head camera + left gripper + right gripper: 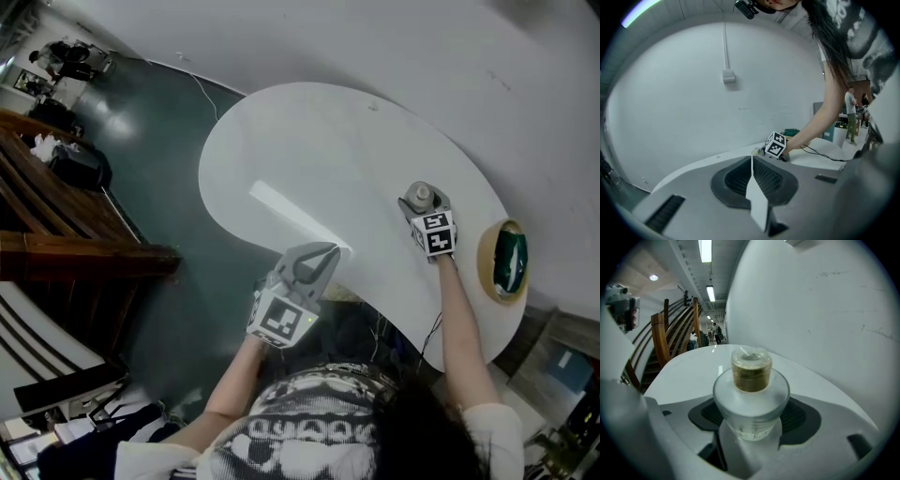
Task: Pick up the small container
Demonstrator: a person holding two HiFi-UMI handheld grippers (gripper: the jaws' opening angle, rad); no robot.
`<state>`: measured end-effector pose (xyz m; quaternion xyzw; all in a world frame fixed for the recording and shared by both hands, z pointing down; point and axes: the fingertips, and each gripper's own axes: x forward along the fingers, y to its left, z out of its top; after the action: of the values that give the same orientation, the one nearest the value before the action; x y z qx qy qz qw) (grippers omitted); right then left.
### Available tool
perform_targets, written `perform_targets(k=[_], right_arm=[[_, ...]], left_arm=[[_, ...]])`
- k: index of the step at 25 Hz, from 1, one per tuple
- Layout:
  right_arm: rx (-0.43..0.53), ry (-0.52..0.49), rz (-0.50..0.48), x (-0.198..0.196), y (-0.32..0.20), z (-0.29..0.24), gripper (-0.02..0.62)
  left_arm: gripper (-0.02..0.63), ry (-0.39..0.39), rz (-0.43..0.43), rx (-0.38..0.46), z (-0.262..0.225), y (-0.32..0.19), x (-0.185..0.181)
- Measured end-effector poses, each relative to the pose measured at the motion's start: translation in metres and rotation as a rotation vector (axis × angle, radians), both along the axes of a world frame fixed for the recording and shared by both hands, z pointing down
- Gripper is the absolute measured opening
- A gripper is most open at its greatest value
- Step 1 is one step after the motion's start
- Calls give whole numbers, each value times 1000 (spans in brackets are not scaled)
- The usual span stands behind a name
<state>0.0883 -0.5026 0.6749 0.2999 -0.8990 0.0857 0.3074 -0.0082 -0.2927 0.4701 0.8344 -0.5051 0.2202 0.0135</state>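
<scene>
Two things are left, by my reading: closing firmly on the container and lifting it. The reach itself looks done. The small frosted plastic container (751,380), with a wide round collar and an amber-filled clear cap, stands upright on the white curved counter (309,159), towards its far right part. It sits squarely between the jaws of the right gripper (424,208).

In the right gripper view those jaws stand wide. The collar fills nearly the whole gap between the dark ribbed pads (804,416), which flank it on both sides. No squeeze shows, so I judge it bracketed rather than gripped, and it appears to rest on the counter, not raised.

The left gripper (317,258) hangs over the near edge of the counter, well apart from the container. Its jaws are pressed together with nothing between them, and it takes no part in the pick.
</scene>
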Motion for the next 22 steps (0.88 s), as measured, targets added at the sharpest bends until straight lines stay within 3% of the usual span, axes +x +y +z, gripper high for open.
perform_targets(k=[11,22], right_arm=[[18,-66,42,3,43,-48,327],[80,-125,112,11,118,-110,327]], left_arm=[[12,25,64,28,-5,19,0],[12,54,164,42,-10,53,-2]])
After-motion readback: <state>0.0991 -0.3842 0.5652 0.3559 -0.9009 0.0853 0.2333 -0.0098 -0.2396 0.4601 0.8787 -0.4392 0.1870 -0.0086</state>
